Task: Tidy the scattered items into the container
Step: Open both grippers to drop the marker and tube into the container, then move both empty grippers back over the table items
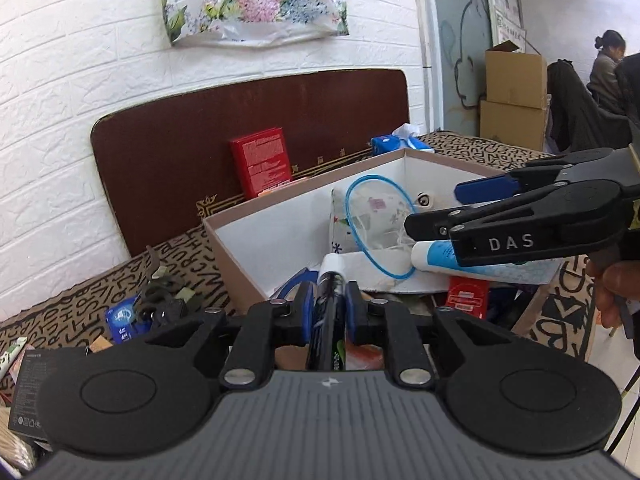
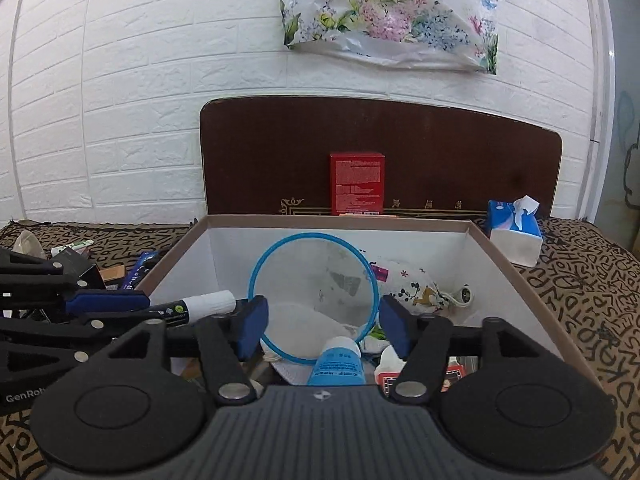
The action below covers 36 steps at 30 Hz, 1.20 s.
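While you are bringing both grippers to the near rim of the cardboard box [image 2: 500, 256], your left gripper [image 1: 328, 300] is pinching a dark tube with a white cap [image 1: 329, 312], its blue pads nearly together on the barrel, cap pointing toward the box at mid-frame, presumably so it drops inside on release. Your right gripper [image 2: 322, 330] is standing about half open with nothing pressed between its pads; the blue-and-white tube [image 2: 338, 364] is lying just below and between them at the lower centre of the right wrist view, apparently let go over the box's near end. Inside the box you are already keeping one blue-rimmed round net [image 2: 314, 296] leaning against a floral cloth pouch [image 2: 412, 288]. Outside, you are still leaving one red carton [image 2: 357, 182] upright against the brown board, one tissue pack [image 2: 514, 232] at the right, and several small packets cluttered at the left edge, too jumbled to count.
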Tool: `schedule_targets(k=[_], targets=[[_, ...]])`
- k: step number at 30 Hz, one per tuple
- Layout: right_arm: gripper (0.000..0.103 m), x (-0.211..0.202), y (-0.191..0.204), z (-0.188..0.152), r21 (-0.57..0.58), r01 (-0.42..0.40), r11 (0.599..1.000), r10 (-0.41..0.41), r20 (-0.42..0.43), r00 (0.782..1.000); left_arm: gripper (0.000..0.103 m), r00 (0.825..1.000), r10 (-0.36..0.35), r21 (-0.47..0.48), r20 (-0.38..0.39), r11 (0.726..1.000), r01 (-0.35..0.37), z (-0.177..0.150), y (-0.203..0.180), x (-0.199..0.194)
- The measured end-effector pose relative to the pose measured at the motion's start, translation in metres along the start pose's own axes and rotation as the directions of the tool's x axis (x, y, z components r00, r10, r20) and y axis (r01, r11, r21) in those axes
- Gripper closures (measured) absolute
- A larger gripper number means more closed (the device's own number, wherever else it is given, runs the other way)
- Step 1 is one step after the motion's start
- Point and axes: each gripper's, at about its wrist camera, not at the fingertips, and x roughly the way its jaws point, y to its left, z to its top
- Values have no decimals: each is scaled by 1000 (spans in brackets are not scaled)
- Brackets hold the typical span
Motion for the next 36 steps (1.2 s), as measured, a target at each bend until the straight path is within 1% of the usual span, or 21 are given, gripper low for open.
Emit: schedule_targets(k=[1,2,3,4,6,9,10,14,18,21,23,25,28,32,33,34,36], targets=[[33,-3,2,1,-2,-3,1000,3,5,1000,78,1000,0,-11,6,1000,0,0,1,-4],[15,-4,5,2,-2,-5,1000,5,12,1000,75,1000,2,-19,15,1000,-2,1,1,-6],[2,-6,9,2,-1,-7,1000,7,23,1000,63,1000,13,-21,23,1000,-13,2,1,-10],[1,-8,12,3,2,-14,1000,13,36,999,43,999,36,-19,28,999,-35,2,1,-13],[1,-12,19,5,11,-35,999,35,44,998,33,995,90,-21,52,996,-89,-1,2,-21],[0,-18,33,6,30,-63,998,61,61,996,31,993,106,-47,53,994,-103,-4,13,-30],[0,-21,38,6,35,-75,997,73,68,995,28,991,121,-55,58,992,-117,-6,16,-36],[0,-34,69,8,21,-150,988,148,86,985,24,979,184,-57,84,982,-179,-20,29,-60],[0,-42,115,5,-31,-240,970,242,79,967,21,972,226,-101,58,970,-220,-42,52,-82],[0,-38,152,-4,-72,-303,950,307,54,950,20,962,274,-125,20,955,-269,-64,70,-98],[0,-33,174,-12,-87,-346,934,350,30,936,19,947,321,-121,-9,940,-320,-79,80,-105],[0,-27,193,-21,-92,-387,917,388,-11,922,19,924,379,-117,-41,917,-381,-95,92,-111],[0,-20,217,-34,-118,-426,897,422,-61,905,20,884,456,-132,-106,875,-467,-117,113,-118],[0,-12,235,-46,-140,-440,887,427,-111,897,20,830,523,-175,-192,814,-553,-134,145,-120],[0,-11,238,-47,-141,-444,885,430,-122,895,20,821,532,-187,-209,802,-567,-137,151,-119],[0,-10,240,-49,-143,-448,883,432,-130,893,20,816,532,-197,-225,796,-573,-139,156,-117],[0,-8,243,-50,-148,-451,880,433,-139,891,21,813,524,-205,-254,792,-575,-140,163,-110]])
